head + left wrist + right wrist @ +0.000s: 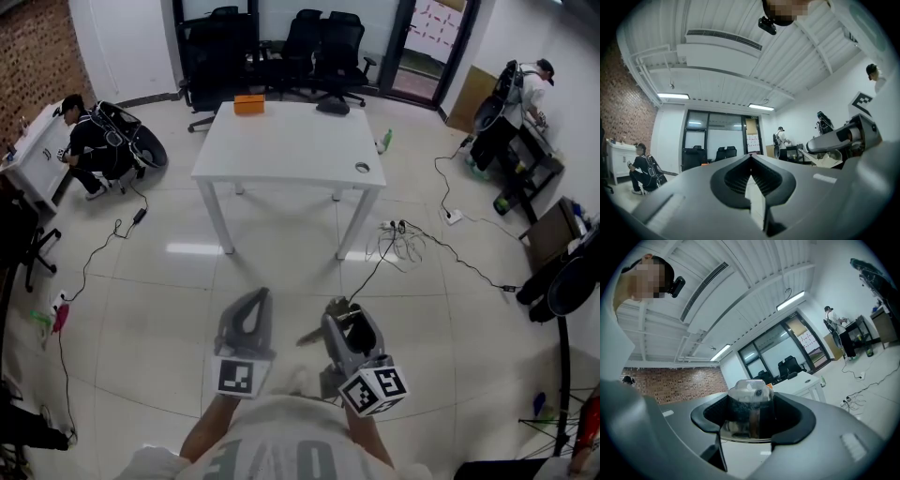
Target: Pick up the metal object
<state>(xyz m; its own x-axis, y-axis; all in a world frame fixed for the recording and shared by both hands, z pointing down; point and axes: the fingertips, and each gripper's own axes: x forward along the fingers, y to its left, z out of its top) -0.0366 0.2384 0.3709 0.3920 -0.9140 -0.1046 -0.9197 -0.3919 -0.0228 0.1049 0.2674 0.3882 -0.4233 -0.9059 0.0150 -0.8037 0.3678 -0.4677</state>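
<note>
My right gripper is shut on the metal object, a shiny piece with a thin part sticking out to the left. In the right gripper view the metal object fills the gap between the dark jaws of the right gripper, its rounded top rising above them. My left gripper hangs beside it at the left, shut, with nothing in it. In the left gripper view the left gripper has its jaws meeting at the tip. Both are held low over the tiled floor, close to the person's body.
A white table stands ahead, with an orange box, a dark object and a small ring on it. Cables lie on the floor at its right. Office chairs stand behind. A person crouches far left, another person stands far right.
</note>
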